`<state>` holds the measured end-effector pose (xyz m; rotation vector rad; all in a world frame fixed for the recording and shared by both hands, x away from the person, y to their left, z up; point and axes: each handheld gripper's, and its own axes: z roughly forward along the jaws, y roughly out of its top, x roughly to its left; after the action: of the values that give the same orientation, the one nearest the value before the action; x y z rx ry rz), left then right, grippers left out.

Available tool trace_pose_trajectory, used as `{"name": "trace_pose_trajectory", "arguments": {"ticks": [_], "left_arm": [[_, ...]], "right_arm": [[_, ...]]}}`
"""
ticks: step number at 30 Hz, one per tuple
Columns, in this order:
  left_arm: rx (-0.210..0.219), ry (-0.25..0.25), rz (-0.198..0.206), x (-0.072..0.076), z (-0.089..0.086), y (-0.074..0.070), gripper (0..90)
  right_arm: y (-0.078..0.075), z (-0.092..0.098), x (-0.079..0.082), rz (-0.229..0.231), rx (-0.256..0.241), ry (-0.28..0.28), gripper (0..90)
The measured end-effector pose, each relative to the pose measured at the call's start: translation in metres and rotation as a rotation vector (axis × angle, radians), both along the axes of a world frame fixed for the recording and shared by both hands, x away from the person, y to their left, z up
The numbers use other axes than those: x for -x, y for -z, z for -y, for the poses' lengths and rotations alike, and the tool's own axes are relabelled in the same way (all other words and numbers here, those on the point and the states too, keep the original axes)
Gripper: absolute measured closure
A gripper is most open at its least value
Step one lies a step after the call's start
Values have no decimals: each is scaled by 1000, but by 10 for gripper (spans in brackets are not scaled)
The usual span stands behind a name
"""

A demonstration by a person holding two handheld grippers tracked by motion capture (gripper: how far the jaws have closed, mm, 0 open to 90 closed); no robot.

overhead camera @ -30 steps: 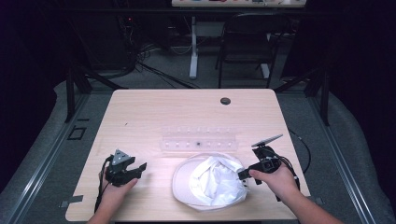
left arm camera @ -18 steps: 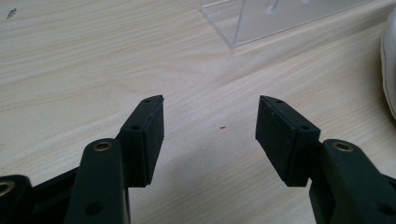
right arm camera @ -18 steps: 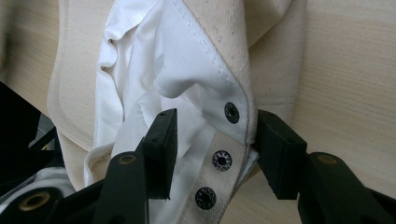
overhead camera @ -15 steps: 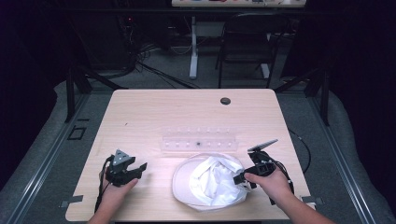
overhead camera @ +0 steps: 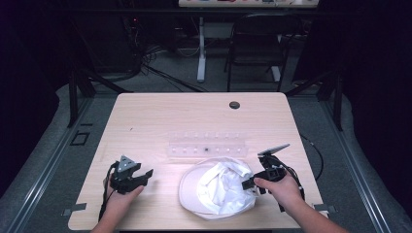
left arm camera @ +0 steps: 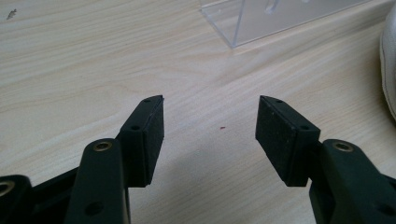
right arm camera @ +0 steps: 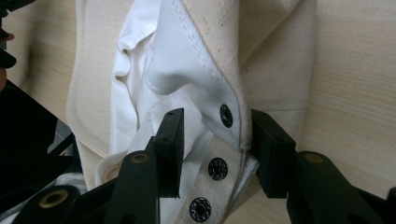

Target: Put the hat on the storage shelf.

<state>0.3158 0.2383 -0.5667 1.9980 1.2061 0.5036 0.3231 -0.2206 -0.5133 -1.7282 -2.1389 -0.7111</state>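
On inspection the left gripper (overhead camera: 145, 174) lay low over the wooden table (overhead camera: 160, 121) at about 8 o'clock from the table's centre, held in the person's left hand (overhead camera: 121, 196). Its jaws stood wide apart with bare tabletop between them; the left gripper view confirmed nothing was held. A clear acrylic rack (overhead camera: 206, 148) lay just beyond the table's centre, at roughly 1 o'clock from that gripper, its near corner visible in the left gripper view (left arm camera: 247, 23).

The white cloth hat (overhead camera: 216, 189) lay crumpled inside-out at 6 o'clock from the centre, near the front edge of the table, just in front of the rack. Its cream canvas outer and white lining were both exposed (dark snap fasteners (right arm camera: 226, 115) showed along one seam).

The right gripper (overhead camera: 248, 185), held in the person's right hand (overhead camera: 284, 191), was at the hat's 3 o'clock edge. Its jaws stood partly apart on either side of the snap-studded seam; the right-hand jaw touched the fabric, but a firm clamp could not be confirmed. A dark grommet (overhead camera: 234, 105) sat in the table at 12 o'clock.
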Motion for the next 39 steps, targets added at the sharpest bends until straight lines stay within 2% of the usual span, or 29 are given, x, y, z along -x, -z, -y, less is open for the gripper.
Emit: {"name": "trace_pose_trajectory", "arguments": {"ticks": [1, 2, 3, 8, 10, 12, 15, 17, 20, 25, 27, 29, 31, 32, 33, 35, 37, 39], "left_arm": [[-1, 0, 0, 0, 0, 0, 424], [-1, 0, 0, 0, 0, 0, 424], [-2, 1, 0, 0, 0, 0, 424], [-4, 0, 0, 0, 0, 0, 424], [-4, -1, -1, 0, 0, 0, 424], [-3, -1, 0, 0, 0, 0, 424], [-4, 2, 3, 0, -1, 0, 424], [-4, 2, 2, 0, -1, 0, 424], [-5, 2, 2, 0, -1, 0, 424], [-5, 2, 2, 0, -1, 0, 424], [-5, 1, 2, 0, -1, 0, 425], [-5, 1, 3, 0, -1, 0, 424], [-5, 0, 2, 0, -1, 0, 424], [-5, 0, 3, 0, -1, 0, 425], [-5, 0, 3, 0, -1, 0, 425], [-3, -1, 1, 0, -1, 0, 425], [-2, -1, 1, 0, -1, 0, 425], [-2, -1, 0, 0, -1, 0, 425]], "right_arm": [[-1, -1, 0, 0, -16, 24, 616], [-1, -1, 0, 0, -16, 24, 616], [-5, 0, -1, -11, -29, 33, 655], [-10, -2, -2, -14, -38, 32, 729], [-12, -4, -4, -15, -30, 1, 768], [-12, -7, -4, -22, -33, 7, 784], [-12, -8, -6, -35, -27, -16, 797], [-14, -11, -6, -33, -16, -1, 806], [-19, -10, -9, -37, 8, -22, 808], [-23, -12, -9, -27, 16, 31, 812], [-25, -11, -11, -30, 34, 9, 814], [-27, -12, -11, -2, 45, 29, 815], [-35, -11, -12, 2, 86, 8, 816], [-36, -12, -12, 16, 94, 26, 817], [-36, -12, -12, 16, 94, 26, 817], [-42, -13, -13, 23, 139, 27, 818], [-44, -12, -14, 24, 158, 29, 820], [-48, -11, -16, 7, 178, 10, 822]]}}
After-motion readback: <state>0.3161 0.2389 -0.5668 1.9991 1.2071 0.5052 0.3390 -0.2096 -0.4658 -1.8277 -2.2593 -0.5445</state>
